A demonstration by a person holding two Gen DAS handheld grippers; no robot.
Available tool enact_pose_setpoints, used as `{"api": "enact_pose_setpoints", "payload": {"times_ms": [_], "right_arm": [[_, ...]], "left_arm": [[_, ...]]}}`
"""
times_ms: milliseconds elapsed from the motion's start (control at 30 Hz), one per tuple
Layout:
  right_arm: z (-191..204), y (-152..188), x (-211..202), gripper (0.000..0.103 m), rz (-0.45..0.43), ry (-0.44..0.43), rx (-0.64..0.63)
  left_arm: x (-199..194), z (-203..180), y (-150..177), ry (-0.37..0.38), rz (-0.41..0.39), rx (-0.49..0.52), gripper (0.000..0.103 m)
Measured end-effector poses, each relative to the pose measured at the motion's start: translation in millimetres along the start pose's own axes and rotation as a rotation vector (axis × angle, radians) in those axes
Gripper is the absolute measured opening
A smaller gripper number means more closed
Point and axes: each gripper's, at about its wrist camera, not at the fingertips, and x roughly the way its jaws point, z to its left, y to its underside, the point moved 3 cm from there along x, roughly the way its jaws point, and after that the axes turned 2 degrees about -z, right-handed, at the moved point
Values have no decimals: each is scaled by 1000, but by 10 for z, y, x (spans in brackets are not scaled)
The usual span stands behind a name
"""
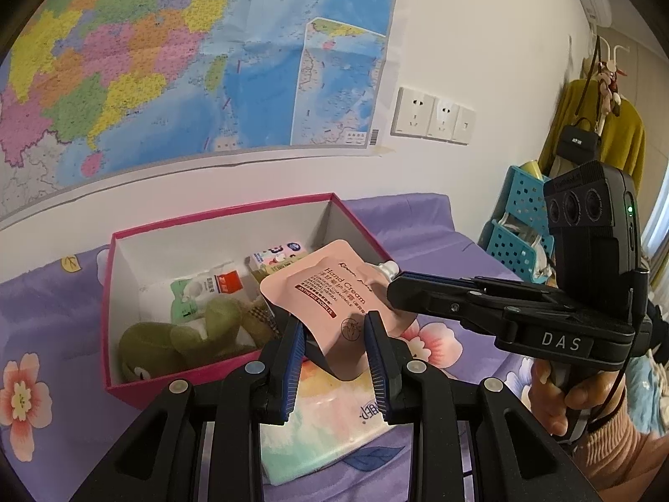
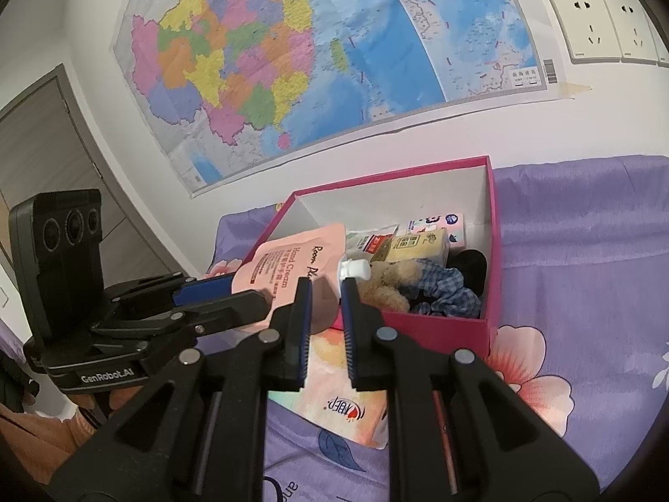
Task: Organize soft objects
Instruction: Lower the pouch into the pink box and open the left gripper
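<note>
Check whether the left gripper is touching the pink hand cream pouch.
Touching. In the left wrist view the left gripper has both jaws pressed against the bottom of the hand cream pouch, which is held up above the pink box.

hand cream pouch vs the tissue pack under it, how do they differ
The hand cream pouch is plain pink with a white spout cap; the tissue pack is pastel, multicoloured and capless. The hand cream pouch is held up above the pink box's near edge, with the left gripper clamped on its lower end; the tissue pack lies flat on the purple bedsheet. Both are soft packets outside the box.
</note>
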Motion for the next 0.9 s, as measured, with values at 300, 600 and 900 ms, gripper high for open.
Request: {"api": "enact_pose_setpoints", "payload": {"times_ms": [300, 600, 900], "right_arm": [[-35, -75, 62, 17, -4, 4, 3], [-114, -129, 160, 17, 5, 4, 19], [-170, -193, 237, 17, 9, 12, 27]], "left_arm": [[72, 62, -85, -8, -1, -6, 28], [172, 142, -152, -14, 8, -20, 28], [266, 193, -224, -24, 15, -23, 28]]}}
